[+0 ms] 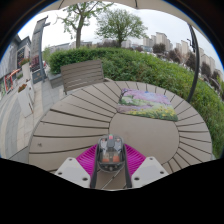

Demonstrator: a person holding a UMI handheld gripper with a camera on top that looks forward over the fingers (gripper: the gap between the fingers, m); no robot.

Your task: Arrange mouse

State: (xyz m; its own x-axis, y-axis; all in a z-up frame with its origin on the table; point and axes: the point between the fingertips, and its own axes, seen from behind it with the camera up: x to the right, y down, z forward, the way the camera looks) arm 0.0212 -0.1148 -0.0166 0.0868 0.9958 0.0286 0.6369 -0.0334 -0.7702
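Observation:
A translucent grey mouse with dark and reddish innards sits between my two fingers, whose magenta pads press on both its sides. My gripper is shut on the mouse and holds it just above the near part of a round wooden slatted table. A rectangular mouse mat with a purple and green picture lies on the table beyond the fingers, to the right.
A wooden chair back stands at the table's far side. A green hedge runs behind it. A dark parasol pole rises at the right. Trees and buildings stand far off.

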